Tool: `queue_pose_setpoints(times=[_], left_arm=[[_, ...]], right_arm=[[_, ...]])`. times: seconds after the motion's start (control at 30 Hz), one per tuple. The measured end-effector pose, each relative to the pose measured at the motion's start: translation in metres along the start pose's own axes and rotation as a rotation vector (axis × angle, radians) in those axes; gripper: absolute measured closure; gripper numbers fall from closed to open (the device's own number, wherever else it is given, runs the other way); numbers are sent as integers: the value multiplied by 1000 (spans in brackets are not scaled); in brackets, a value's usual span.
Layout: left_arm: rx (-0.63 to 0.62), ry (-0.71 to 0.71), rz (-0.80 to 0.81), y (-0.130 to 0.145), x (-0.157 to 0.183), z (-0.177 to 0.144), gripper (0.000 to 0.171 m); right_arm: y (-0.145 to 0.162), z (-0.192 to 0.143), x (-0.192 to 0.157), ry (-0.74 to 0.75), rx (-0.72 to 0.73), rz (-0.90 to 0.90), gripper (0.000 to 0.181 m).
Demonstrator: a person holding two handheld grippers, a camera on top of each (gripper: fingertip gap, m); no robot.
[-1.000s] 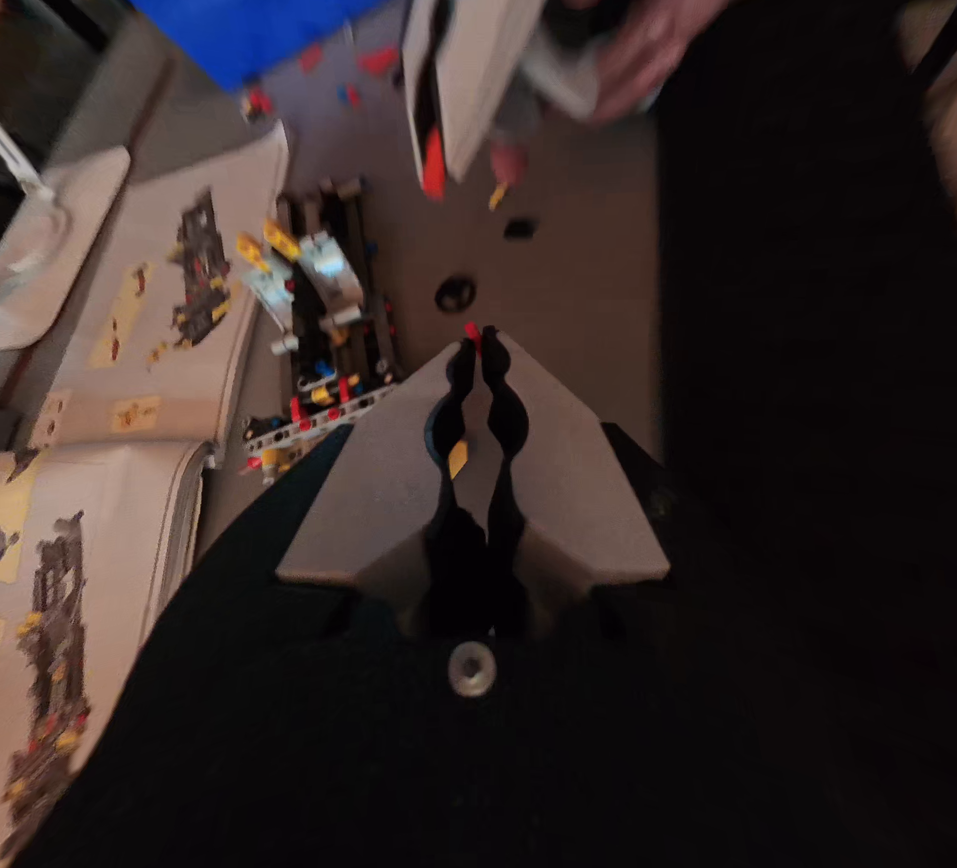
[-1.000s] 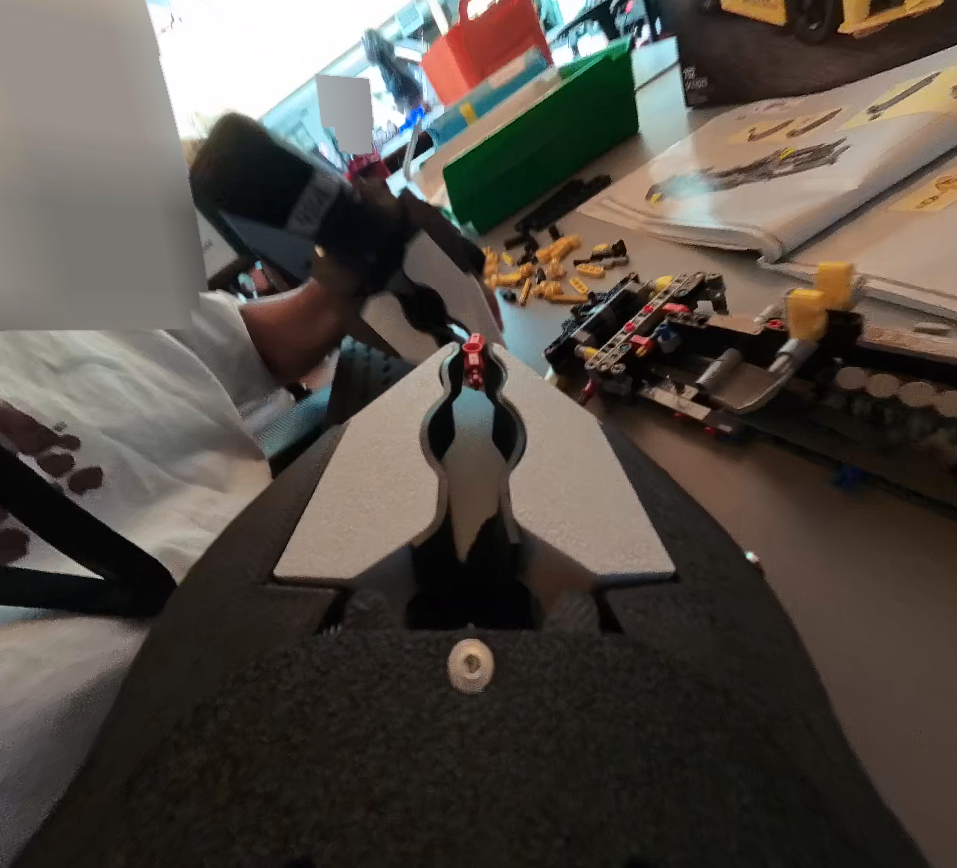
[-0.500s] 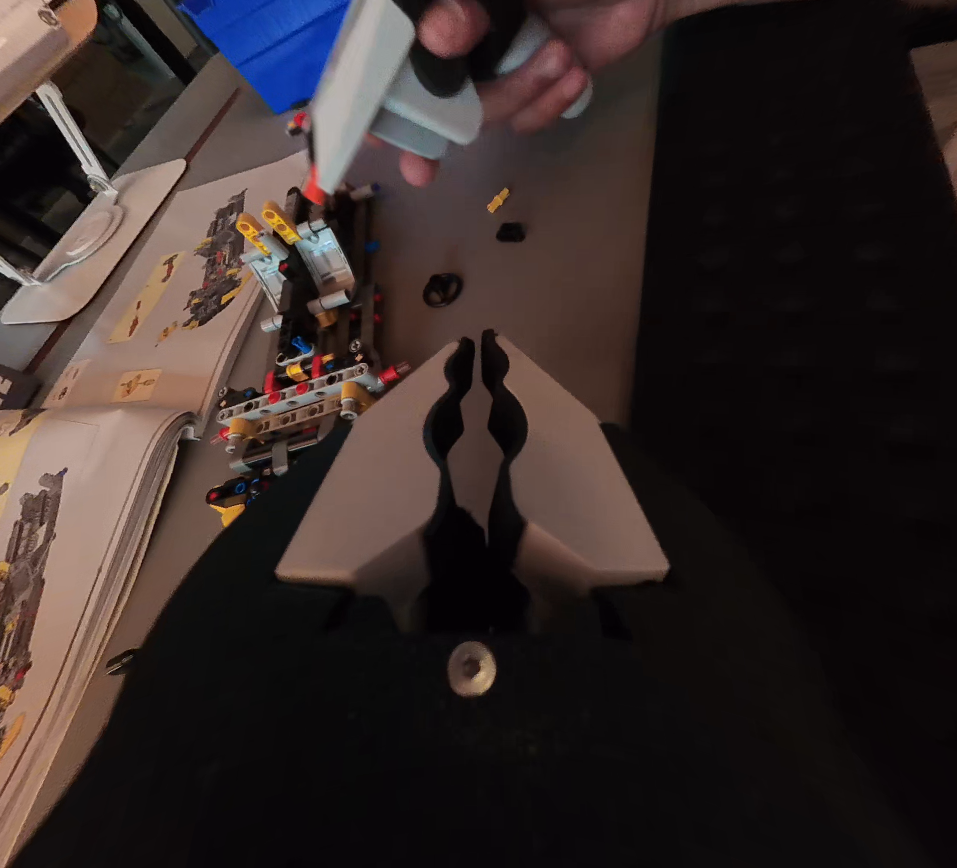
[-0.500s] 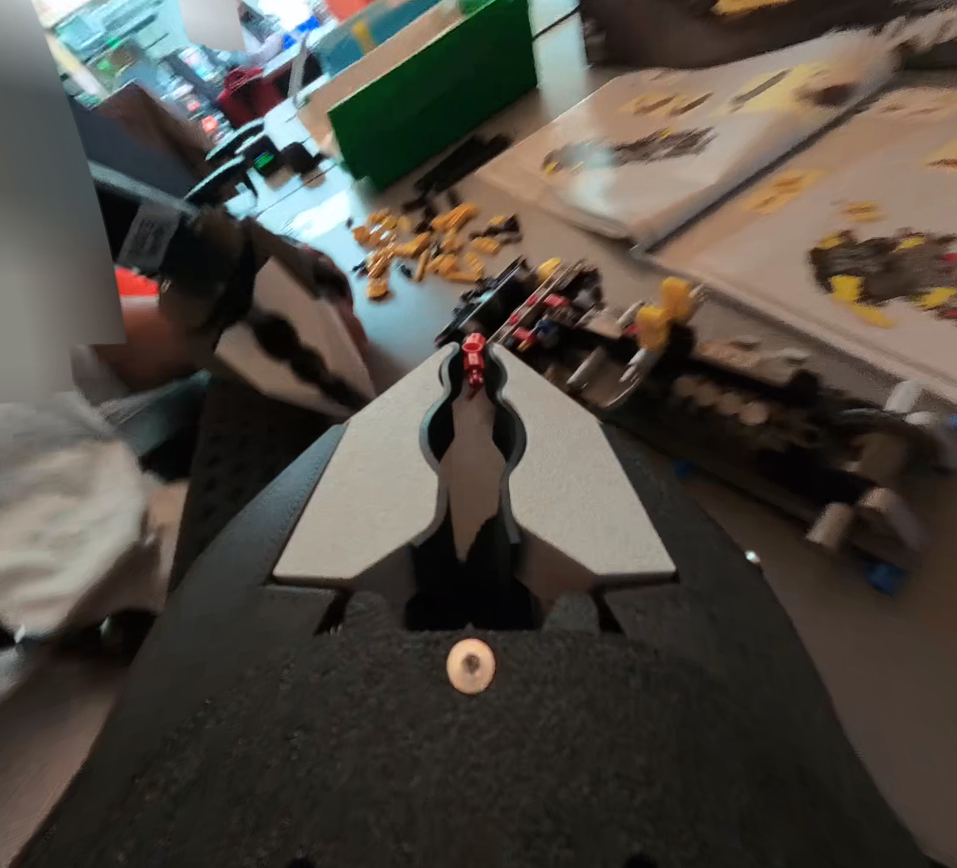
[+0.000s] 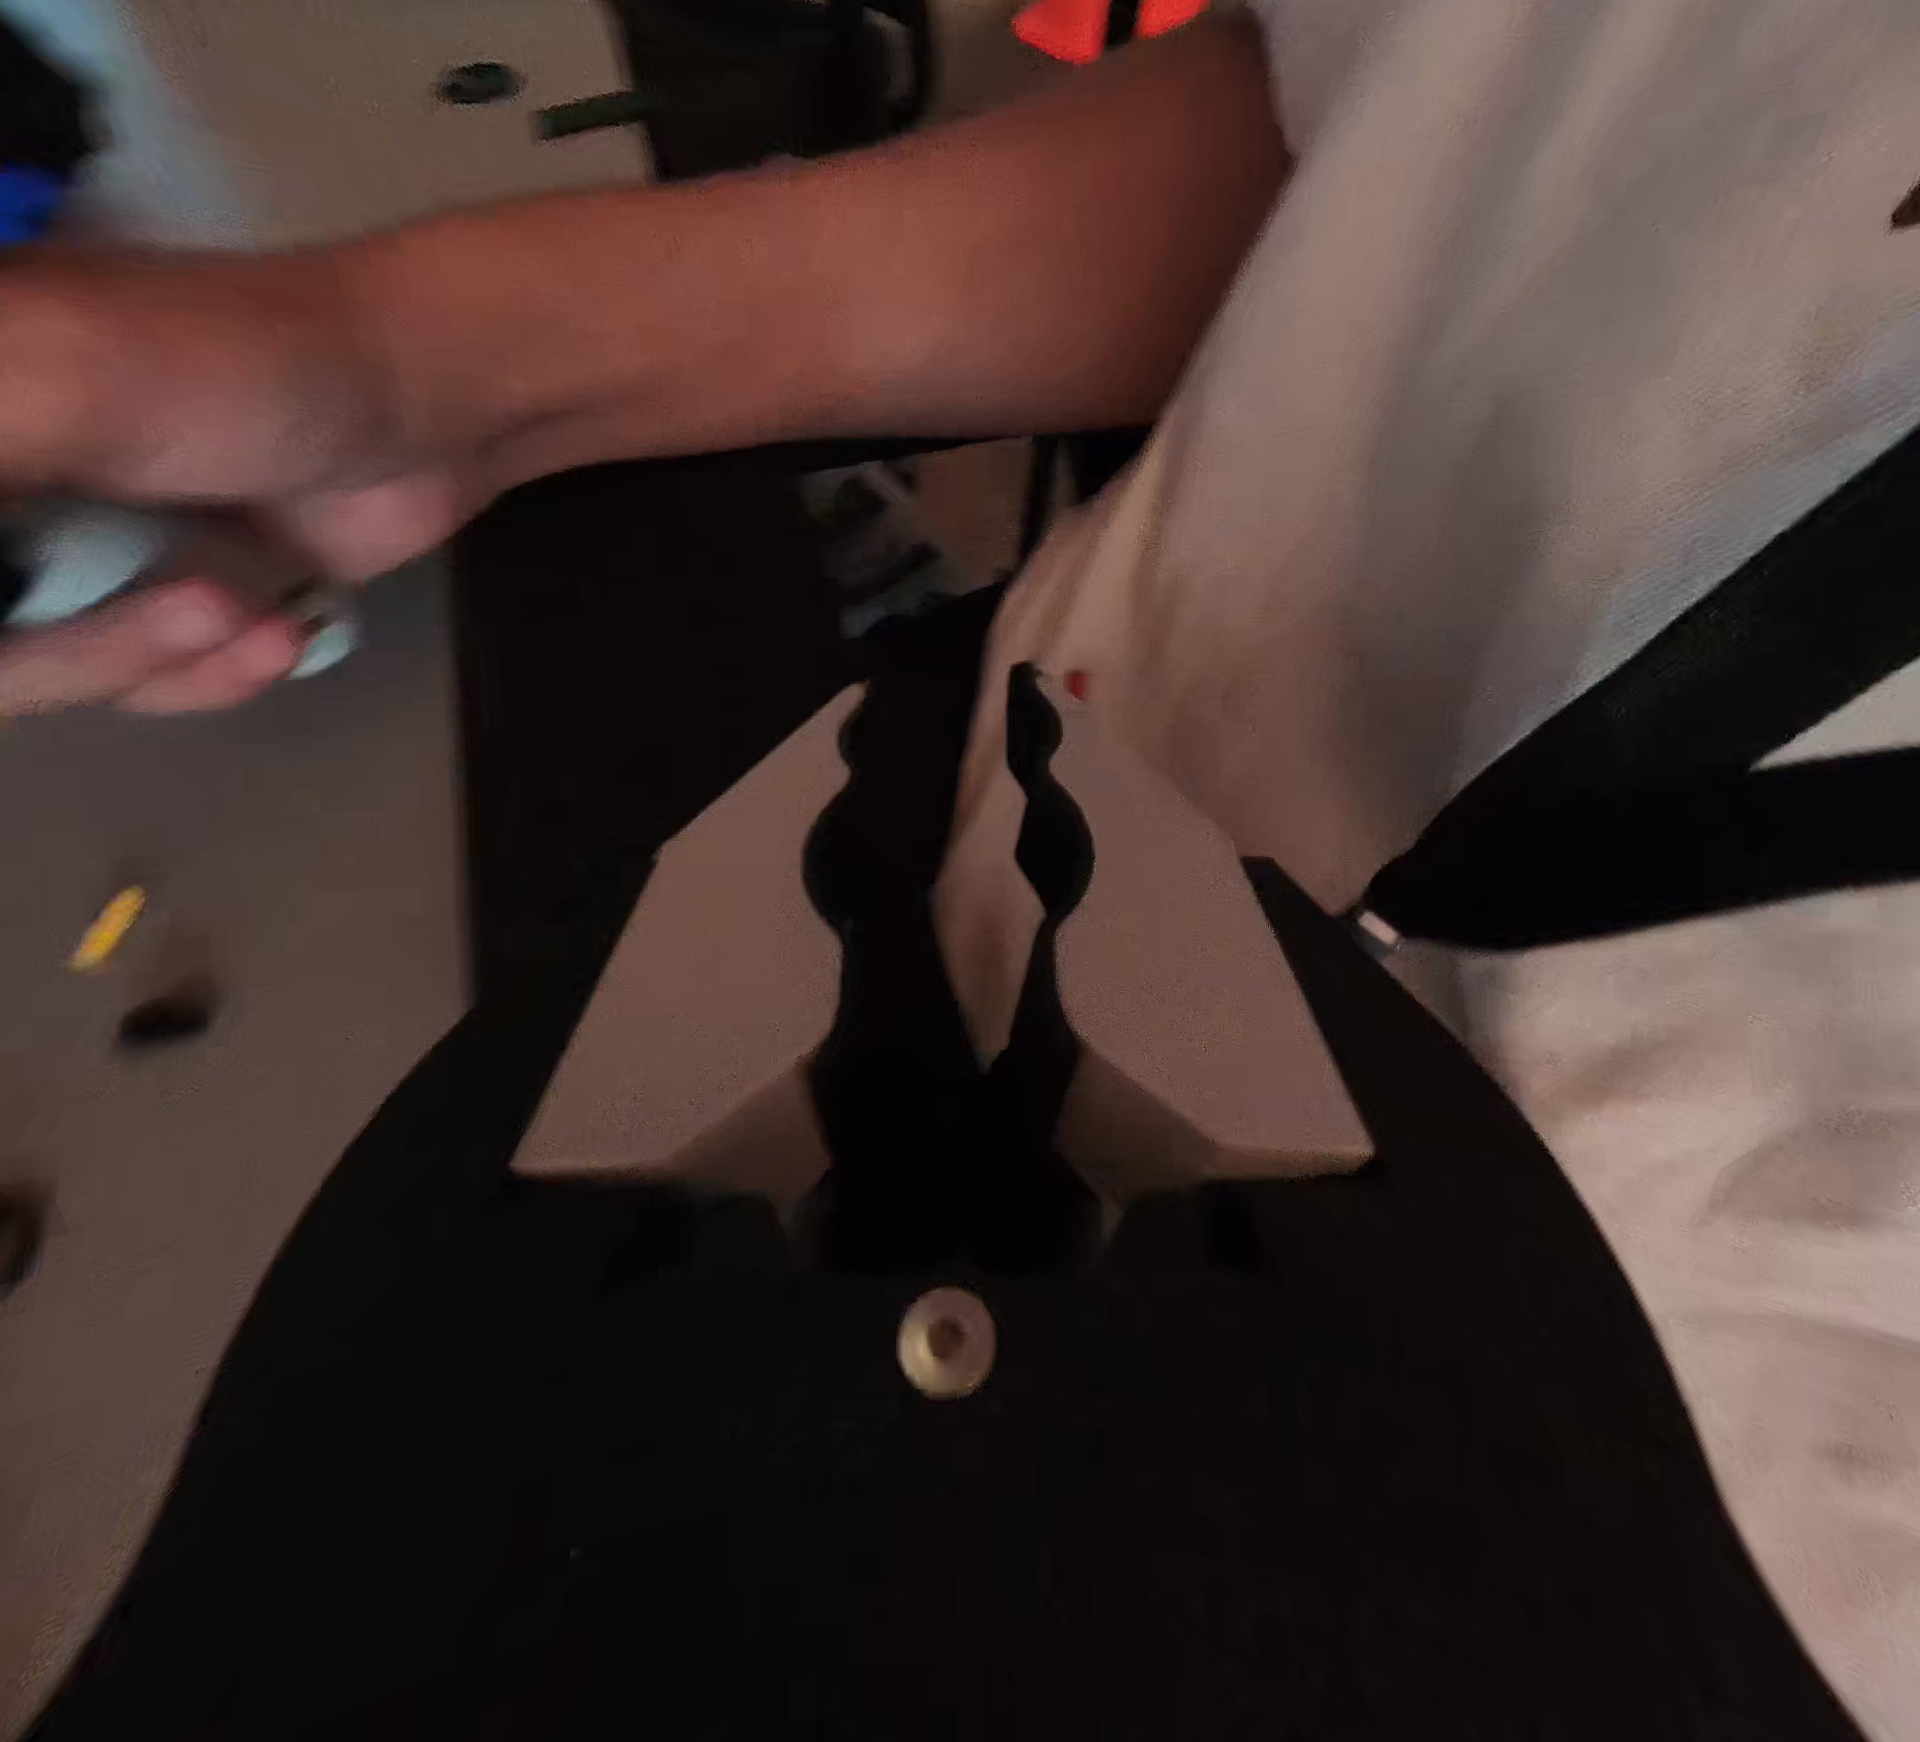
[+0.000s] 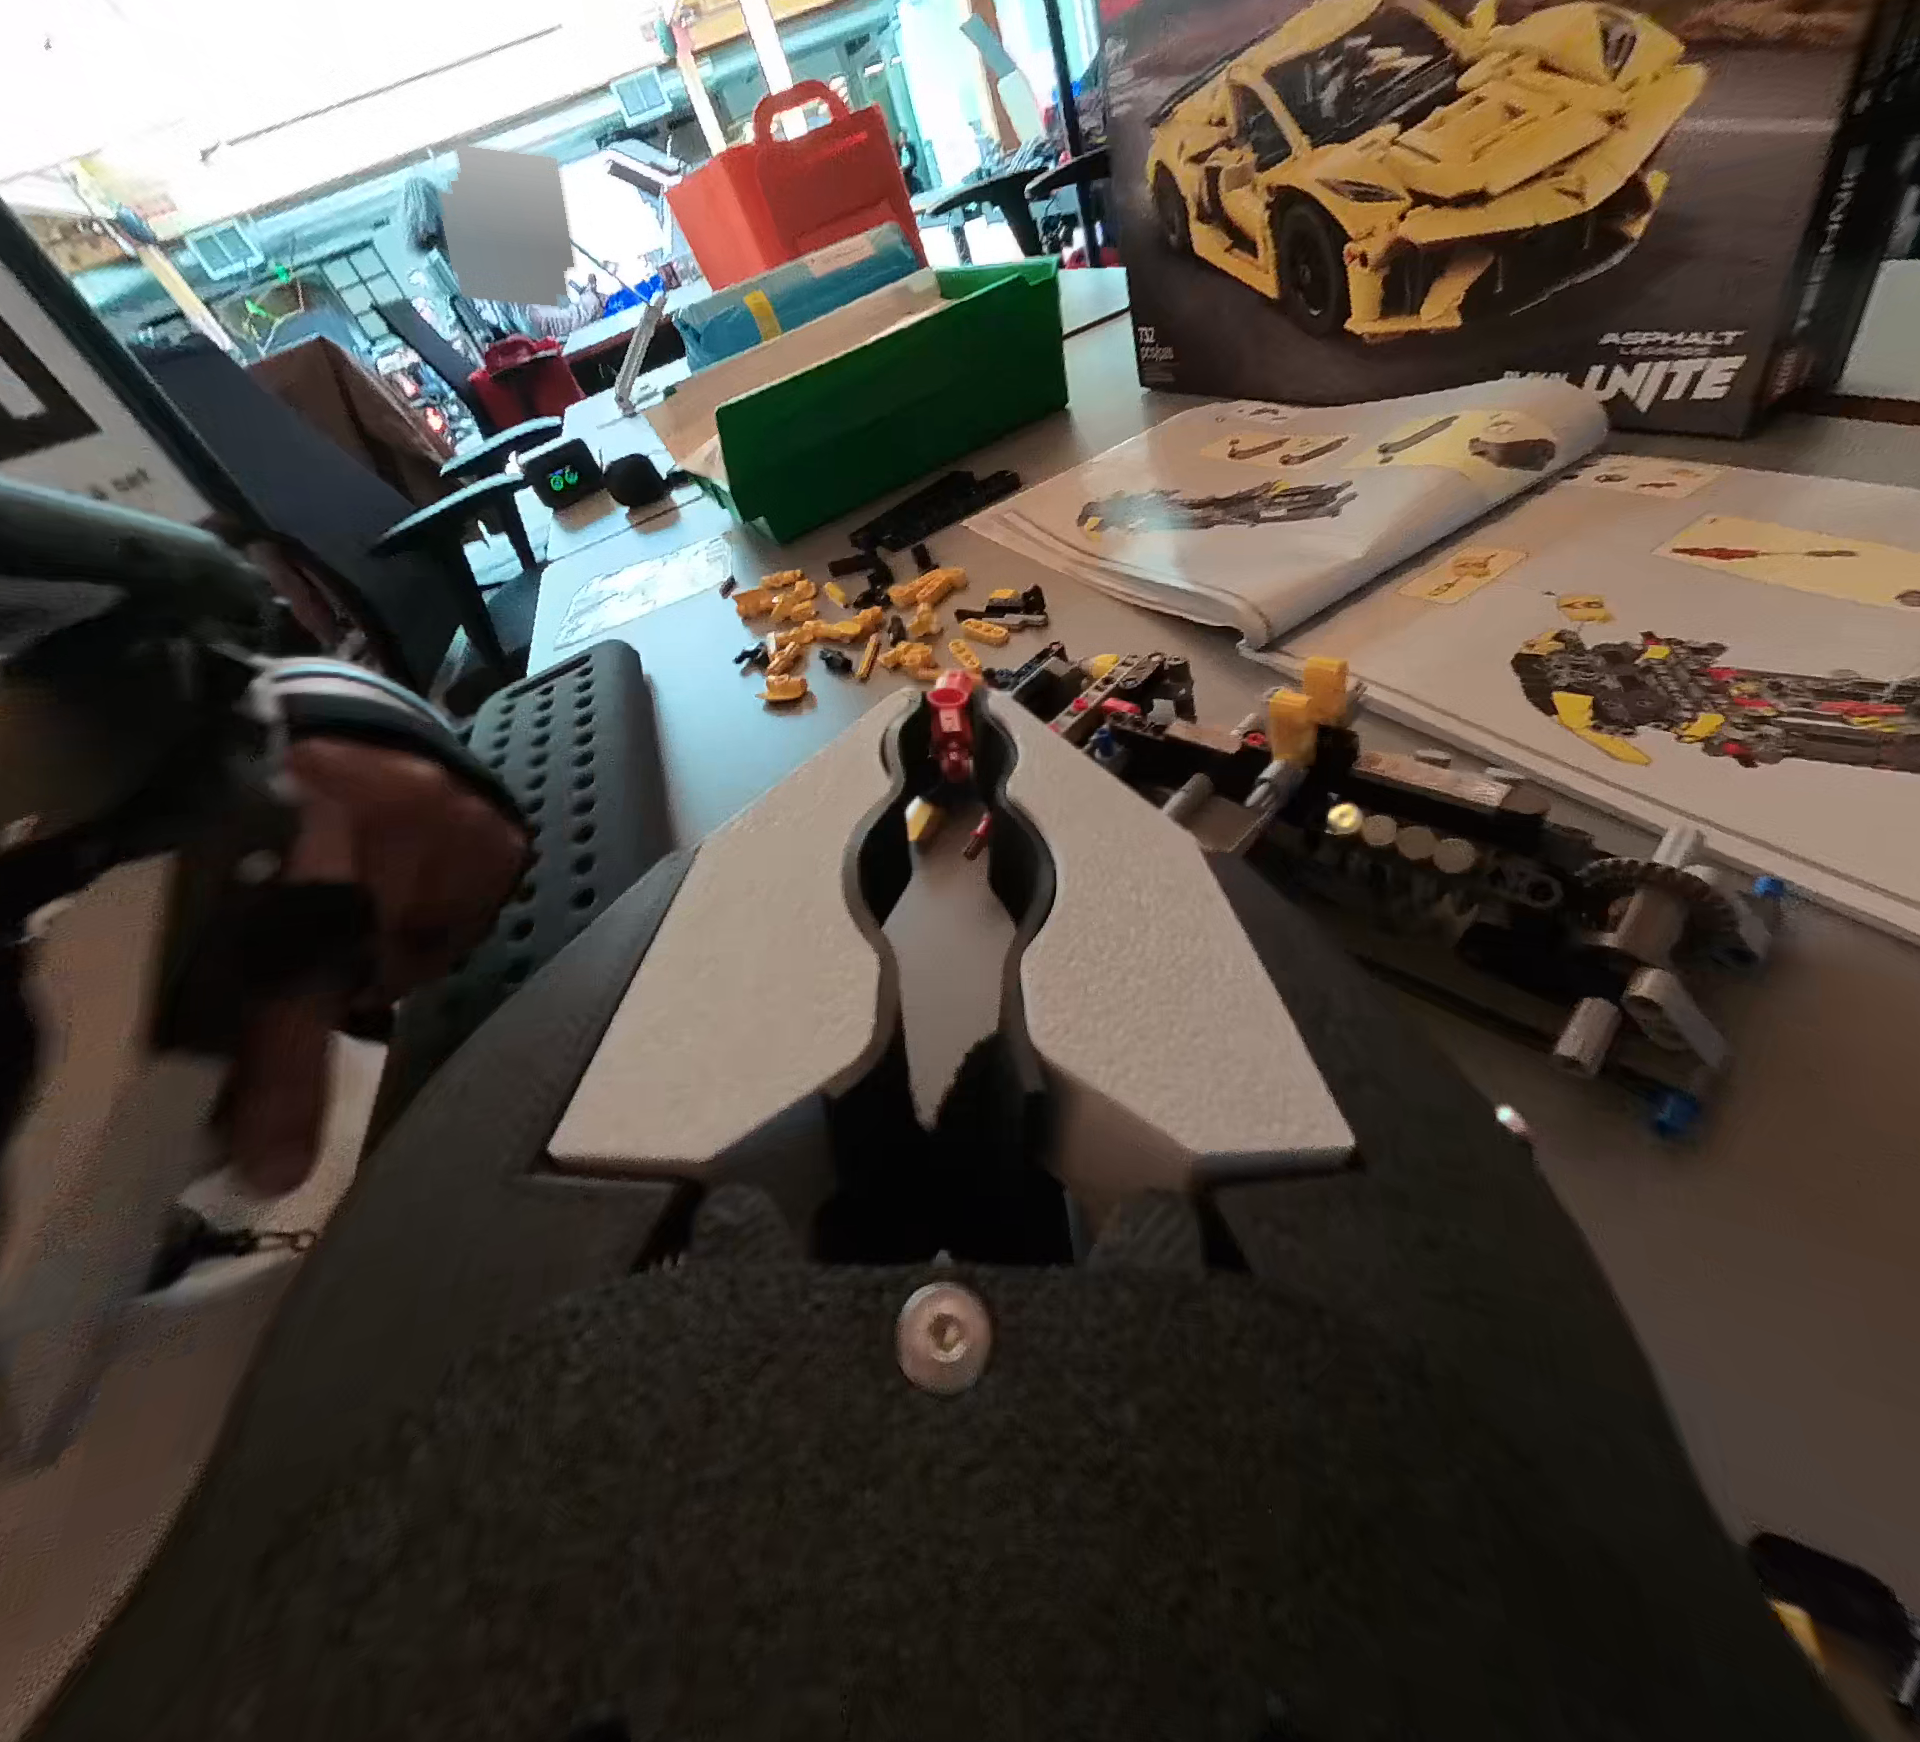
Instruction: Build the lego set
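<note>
Left gripper (image 5: 951,690) has swung off the table toward the person's shirt (image 5: 1507,342); jaws slightly parted, holding nothing. Right gripper (image 6: 951,716) is pinched on a small red pin (image 6: 949,724), hovering just above the half-built chassis (image 6: 1351,819) beside the open manual (image 6: 1455,549). Judgement: line the pin up square with its hole, steady the chassis, then press.

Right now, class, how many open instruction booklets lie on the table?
2. The far booklet lies before the car box; the near booklet lies beside the half-built model, on its far side. Others may be out of frame.
</note>
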State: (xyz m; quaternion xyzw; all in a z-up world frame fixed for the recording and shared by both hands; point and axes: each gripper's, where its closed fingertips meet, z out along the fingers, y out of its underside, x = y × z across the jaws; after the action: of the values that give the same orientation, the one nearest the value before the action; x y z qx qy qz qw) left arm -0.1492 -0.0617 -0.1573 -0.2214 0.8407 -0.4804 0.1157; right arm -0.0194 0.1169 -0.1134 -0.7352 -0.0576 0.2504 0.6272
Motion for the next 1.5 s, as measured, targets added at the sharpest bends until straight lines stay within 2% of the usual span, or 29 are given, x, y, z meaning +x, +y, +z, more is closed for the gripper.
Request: queue_pose_setpoints(times=[0.17,0.37,0.8,0.97,1.37,1.5], left_arm=[[-214,113,126,16,31,41,153],[-362,195,157,35,41,54,162],[-286,147,244,30,44,60,167],[-238,73,300,22,37,60,167],[-283,76,287,30,40,64,169],[-194,70,284,16,38,58,171]], right_arm=[[14,9,-14,-45,-71,-52,175],[16,10,-20,-78,-80,-55,174],[25,13,-30,-134,-128,-49,175],[28,13,-31,-144,-139,-43,175],[34,15,-34,-160,-169,-41,175],[34,15,-35,-165,-173,-41,175]])
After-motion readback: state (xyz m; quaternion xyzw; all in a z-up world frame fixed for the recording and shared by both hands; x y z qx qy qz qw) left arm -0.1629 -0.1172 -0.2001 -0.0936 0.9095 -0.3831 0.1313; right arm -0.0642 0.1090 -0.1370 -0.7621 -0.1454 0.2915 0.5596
